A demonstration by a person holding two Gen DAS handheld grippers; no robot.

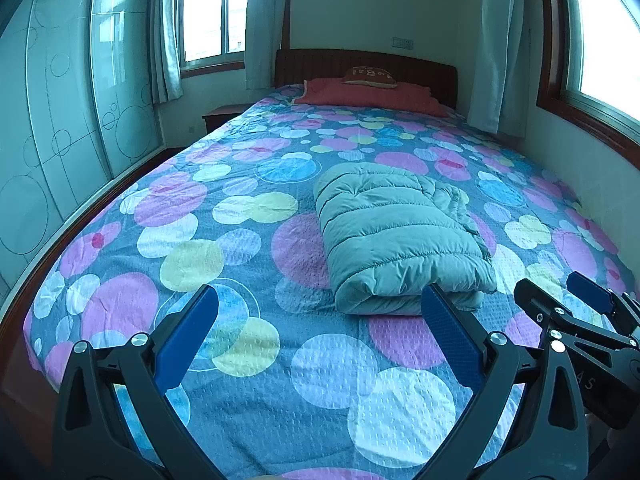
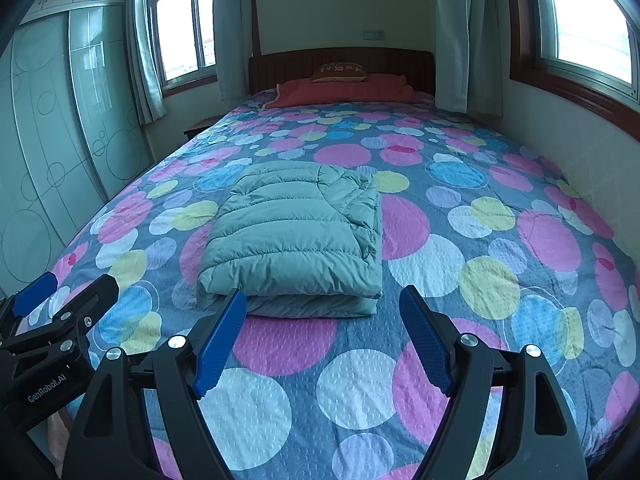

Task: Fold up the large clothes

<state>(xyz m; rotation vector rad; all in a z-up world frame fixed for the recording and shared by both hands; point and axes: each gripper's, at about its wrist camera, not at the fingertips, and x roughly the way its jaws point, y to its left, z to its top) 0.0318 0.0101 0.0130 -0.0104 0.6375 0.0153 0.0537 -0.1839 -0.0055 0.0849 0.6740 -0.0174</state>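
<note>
A pale green quilted down jacket [image 1: 396,236] lies folded into a thick rectangle on the bed; it also shows in the right wrist view [image 2: 296,236]. My left gripper [image 1: 320,300] is open and empty, hovering above the bedspread just short of the jacket's near edge. My right gripper [image 2: 324,304] is open and empty too, a little in front of the jacket's near fold. Each gripper shows in the other's view: the right one at the right edge of the left wrist view [image 1: 560,292], the left one at the left edge of the right wrist view [image 2: 68,292].
The bed [image 1: 240,360] has a blue spread with pink, yellow and white circles. A red blanket [image 1: 372,94] and a pillow [image 1: 370,76] lie by the dark headboard. Glass wardrobe doors [image 1: 60,120] stand left; a wall with a window [image 2: 580,20] is right.
</note>
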